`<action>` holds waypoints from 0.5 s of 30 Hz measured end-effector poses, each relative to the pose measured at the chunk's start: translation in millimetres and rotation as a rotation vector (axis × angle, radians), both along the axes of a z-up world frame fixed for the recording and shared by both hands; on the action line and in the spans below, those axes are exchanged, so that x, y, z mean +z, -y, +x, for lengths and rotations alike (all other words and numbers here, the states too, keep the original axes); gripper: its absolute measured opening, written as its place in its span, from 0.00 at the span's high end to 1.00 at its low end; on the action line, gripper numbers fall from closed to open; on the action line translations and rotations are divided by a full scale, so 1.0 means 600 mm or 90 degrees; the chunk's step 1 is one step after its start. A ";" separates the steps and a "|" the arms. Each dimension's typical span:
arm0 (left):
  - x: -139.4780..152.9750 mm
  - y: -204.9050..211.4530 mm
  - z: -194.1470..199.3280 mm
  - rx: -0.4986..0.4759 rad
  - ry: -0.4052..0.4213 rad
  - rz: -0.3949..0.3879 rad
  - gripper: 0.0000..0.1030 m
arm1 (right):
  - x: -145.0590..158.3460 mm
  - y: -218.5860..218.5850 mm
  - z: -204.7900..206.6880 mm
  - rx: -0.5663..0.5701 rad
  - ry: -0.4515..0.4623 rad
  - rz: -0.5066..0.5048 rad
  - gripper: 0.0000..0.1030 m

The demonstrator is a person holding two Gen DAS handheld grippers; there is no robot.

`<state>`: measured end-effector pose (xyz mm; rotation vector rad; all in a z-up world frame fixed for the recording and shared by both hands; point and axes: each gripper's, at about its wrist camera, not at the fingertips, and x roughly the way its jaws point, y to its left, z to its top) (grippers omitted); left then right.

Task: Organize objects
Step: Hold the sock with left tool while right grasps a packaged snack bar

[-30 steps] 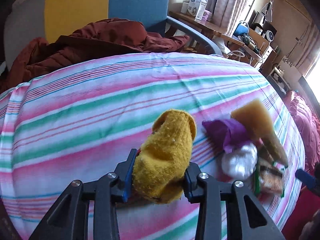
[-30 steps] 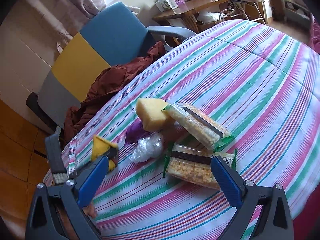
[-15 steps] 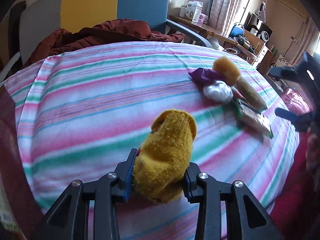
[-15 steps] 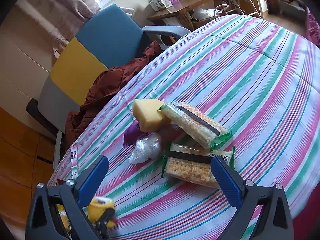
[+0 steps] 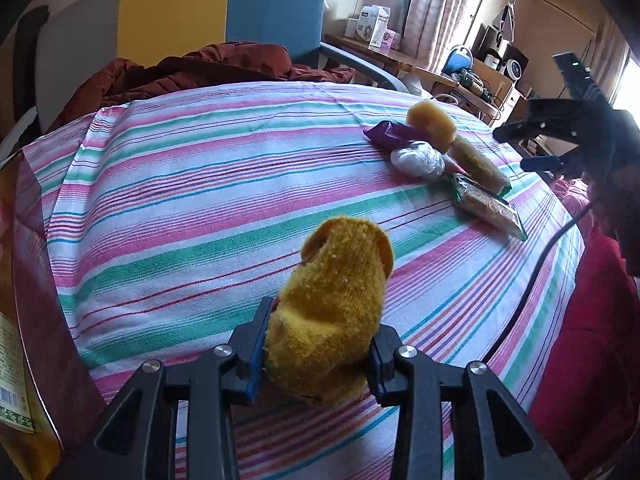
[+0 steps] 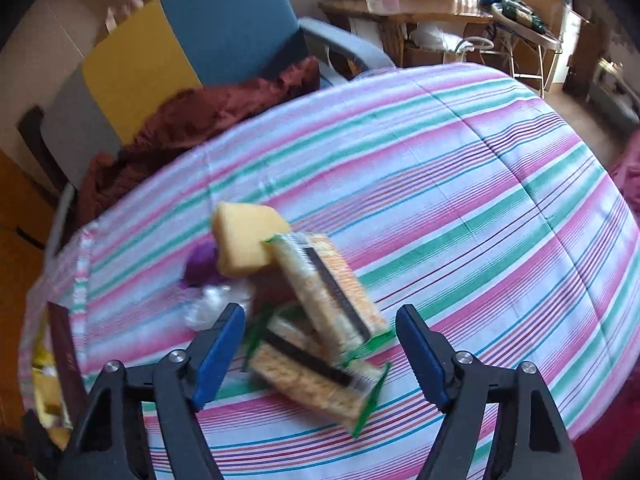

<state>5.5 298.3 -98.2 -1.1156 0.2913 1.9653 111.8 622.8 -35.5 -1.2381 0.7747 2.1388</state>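
- While the left gripper (image 5: 316, 356) points down over the striped bedcover (image 5: 200, 200), its jaws pinch a mustard-yellow sock (image 5: 332, 312) from both sides; the sock bulges up above the blue pads and sits clear of the cloth.
- At the far left edge of the left wrist view, a dark red box (image 5: 36, 280) with a yellow printed side stands beside the cover.
- Behind the bed: chair (image 5: 224, 16) with yellow and blue panels, rust-brown garment (image 5: 208, 68) heaped on its seat.
- Right of the sock, well apart, a cluster lies on the cover: purple wrapper (image 5: 390, 134), white plastic bundle (image 5: 418, 159), yellow sponge (image 5: 432, 120), two cracker packets (image 5: 490, 204).
- Right wrist view is motion-blurred. Right gripper (image 6: 320, 348) hovers over the cracker packets; jaws spread, having just been closing, with the two packets between the blue pads but neither pad pressing on them.
- One packet leans across the other; the sponge touches the upper packet's far end.
- In the left wrist view the right gripper appears at the far right edge, above the cluster.
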 end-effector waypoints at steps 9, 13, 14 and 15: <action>-0.003 -0.002 0.002 0.000 -0.004 0.006 0.61 | -0.073 -0.062 -0.042 -0.004 0.078 -0.025 0.28; -0.003 -0.002 -0.001 0.002 0.002 0.009 0.61 | -0.097 -0.086 -0.040 -0.032 0.106 0.000 0.31; -0.003 -0.002 -0.001 0.002 0.003 0.010 0.61 | -0.099 -0.091 -0.035 -0.042 0.098 -0.001 0.31; -0.003 -0.002 -0.001 0.003 0.003 0.011 0.60 | -0.098 -0.093 -0.032 -0.044 0.091 -0.003 0.31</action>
